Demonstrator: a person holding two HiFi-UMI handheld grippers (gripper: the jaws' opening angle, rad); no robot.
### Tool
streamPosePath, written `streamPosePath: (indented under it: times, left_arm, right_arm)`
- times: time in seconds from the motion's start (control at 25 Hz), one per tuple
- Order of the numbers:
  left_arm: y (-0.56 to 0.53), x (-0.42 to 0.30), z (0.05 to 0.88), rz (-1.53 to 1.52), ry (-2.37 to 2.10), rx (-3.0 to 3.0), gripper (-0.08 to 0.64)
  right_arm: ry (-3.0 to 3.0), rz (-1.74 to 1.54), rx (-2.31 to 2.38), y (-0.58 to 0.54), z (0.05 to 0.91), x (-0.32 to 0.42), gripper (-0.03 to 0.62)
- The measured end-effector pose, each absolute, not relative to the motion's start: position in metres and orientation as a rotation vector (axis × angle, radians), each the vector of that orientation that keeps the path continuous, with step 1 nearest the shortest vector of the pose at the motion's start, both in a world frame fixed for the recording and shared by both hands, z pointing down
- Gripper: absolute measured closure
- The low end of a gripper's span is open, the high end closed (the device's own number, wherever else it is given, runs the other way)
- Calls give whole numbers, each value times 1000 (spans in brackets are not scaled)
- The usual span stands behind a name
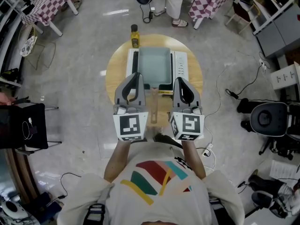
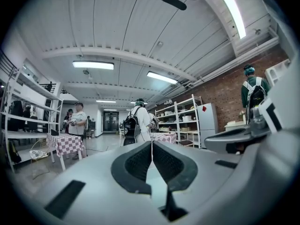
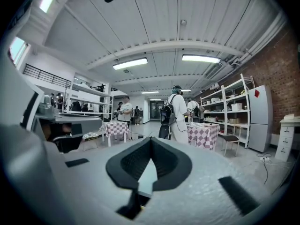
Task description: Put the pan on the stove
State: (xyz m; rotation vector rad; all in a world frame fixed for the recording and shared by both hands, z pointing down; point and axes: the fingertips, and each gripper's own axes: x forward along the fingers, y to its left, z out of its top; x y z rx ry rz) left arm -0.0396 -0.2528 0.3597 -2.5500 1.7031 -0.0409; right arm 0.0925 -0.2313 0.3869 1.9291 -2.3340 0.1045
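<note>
head cam high over the round bench (image 1: 115, 74), looking steeply down, gripper cams tucked right behind their own fingers (image 2: 136, 165), facing level across the room, both catching the backpack person (image 2: 137, 125) and white shelves (image 2: 185, 123)

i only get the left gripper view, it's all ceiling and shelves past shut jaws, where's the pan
Observer: Head view shows the pan sitting on the white stove, on a round table in front of the person.
Operator: where's its handle pointing
Observer: The handle points back toward the person. In the picture it lies between the left gripper and the right gripper.
Operator: right one holding anything
Observer: No. The right gripper view shows its jaws shut with nothing between them.
</note>
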Motion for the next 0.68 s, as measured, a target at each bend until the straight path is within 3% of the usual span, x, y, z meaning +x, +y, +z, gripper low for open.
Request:
streamPosePath:
  times: [0.68]
  left_arm:
    - [-252, -33, 354, -32, 1700, -2543, 554]
  right_arm:
    - [-2340, 225, 1958, -230, 399, 103, 594]
